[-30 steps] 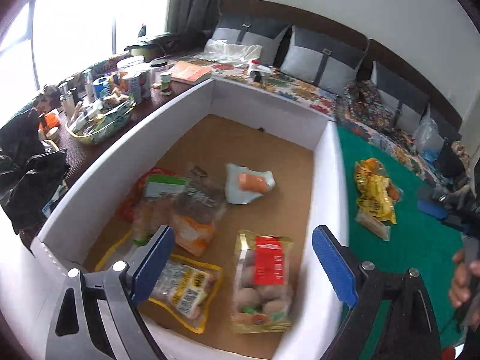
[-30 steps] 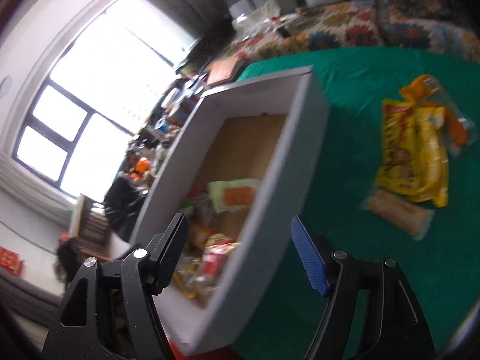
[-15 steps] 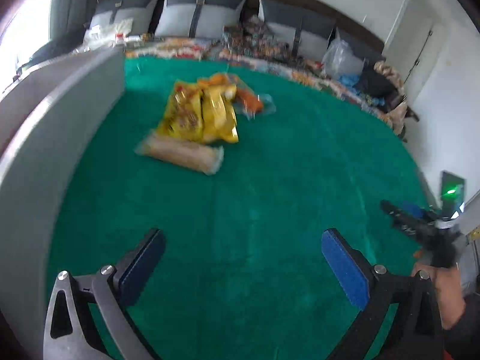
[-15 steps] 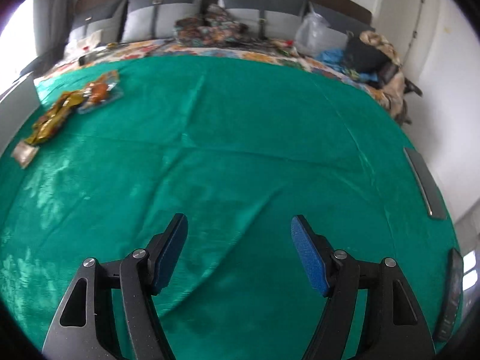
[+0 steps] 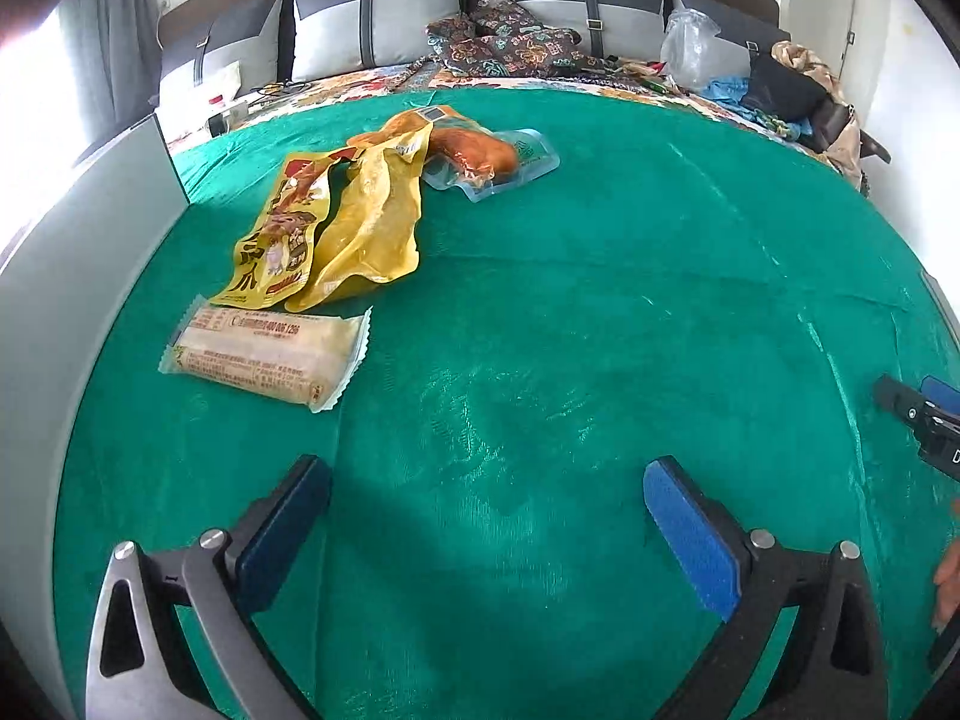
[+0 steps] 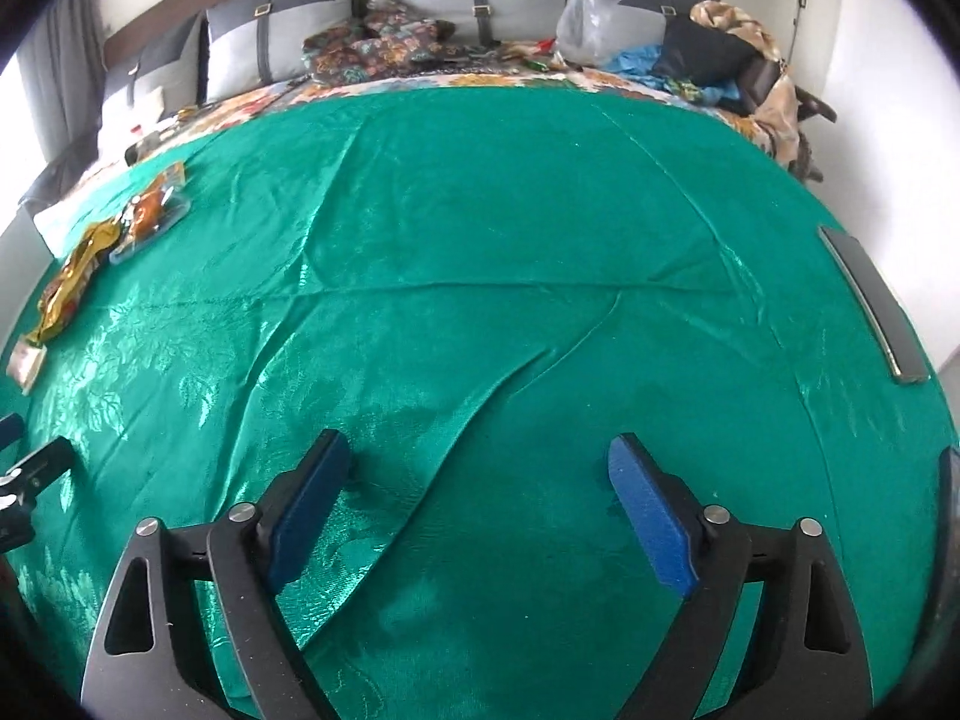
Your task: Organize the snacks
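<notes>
- Green cloth (image 5: 570, 312) spread flat; grey cushions (image 5: 372, 24) along the far wall.
- Snack packets: yellow pouches (image 5: 324, 228), pale bar (image 5: 264, 354), clear-wrapped piece (image 5: 486, 156), clustered beside the white box wall (image 5: 78, 252).
- Left gripper (image 5: 486, 522) and right gripper (image 6: 480, 504): fingers spread, nothing between; right jaws have just been opening.

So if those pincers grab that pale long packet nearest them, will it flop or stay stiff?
The pale packet probably stays fairly stiff: it lies as a flat, even block. Its glossy wrapper looks slippery, and its crimped ends would likely bend if pinched there.
</notes>
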{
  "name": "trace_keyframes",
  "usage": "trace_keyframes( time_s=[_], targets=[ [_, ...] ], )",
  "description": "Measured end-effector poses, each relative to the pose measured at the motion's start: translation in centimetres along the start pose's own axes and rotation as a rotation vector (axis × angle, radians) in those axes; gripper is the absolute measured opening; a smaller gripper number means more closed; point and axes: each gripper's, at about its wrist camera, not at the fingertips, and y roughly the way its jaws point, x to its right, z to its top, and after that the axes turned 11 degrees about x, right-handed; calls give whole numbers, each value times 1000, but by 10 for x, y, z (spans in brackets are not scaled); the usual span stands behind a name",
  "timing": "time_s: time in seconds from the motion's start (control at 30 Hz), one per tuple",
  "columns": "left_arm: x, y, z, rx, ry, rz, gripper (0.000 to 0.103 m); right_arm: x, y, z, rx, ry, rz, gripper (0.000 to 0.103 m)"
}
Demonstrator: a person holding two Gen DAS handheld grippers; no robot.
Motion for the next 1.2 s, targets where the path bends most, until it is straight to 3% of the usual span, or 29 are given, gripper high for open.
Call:
trace_keyframes(
  time_s=[0.27,1.2],
  targets=[
    [3,-5,-4,4,-18,34,103,-1,-3,-2,1,-1,-6,92],
    [1,-4,-5,6,-26,29,103,0,-2,0,-2,2,-4,94]
  ],
)
